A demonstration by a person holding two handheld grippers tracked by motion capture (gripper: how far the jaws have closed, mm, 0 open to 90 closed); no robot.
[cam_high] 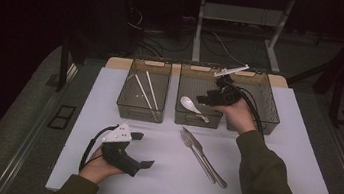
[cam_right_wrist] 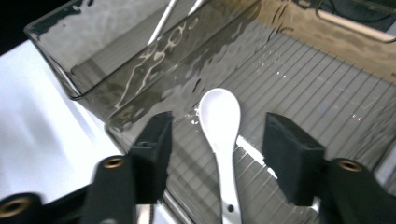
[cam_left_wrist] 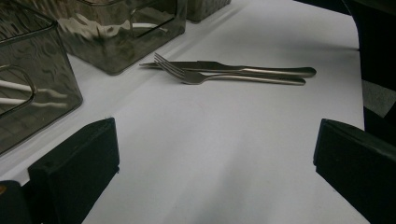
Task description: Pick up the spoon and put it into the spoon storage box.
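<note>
White spoon (cam_right_wrist: 219,126) lies in the middle smoky bin (cam_high: 197,82), just below the right tongs (cam_right_wrist: 217,149), whose jaws stand apart, clear of it. Left tongs (cam_high: 145,150) gape over the worktop (cam_high: 159,176); fork (cam_left_wrist: 205,77) and knife (cam_left_wrist: 243,69) lie ahead.

white spoon (cam_right_wrist: 221,140) handle cut off at bottom edge, chopsticks (cam_right_wrist: 161,23) cropped above

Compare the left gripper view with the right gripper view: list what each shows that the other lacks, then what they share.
Left gripper view: a metal fork and knife lying side by side on the white table cover, beyond its wide-apart black jaws.

Right gripper view: a white spoon lying in a smoky plastic bin, below its open jaws, which do not touch it.

Both: ribbed translucent bins and the white cover.
</note>
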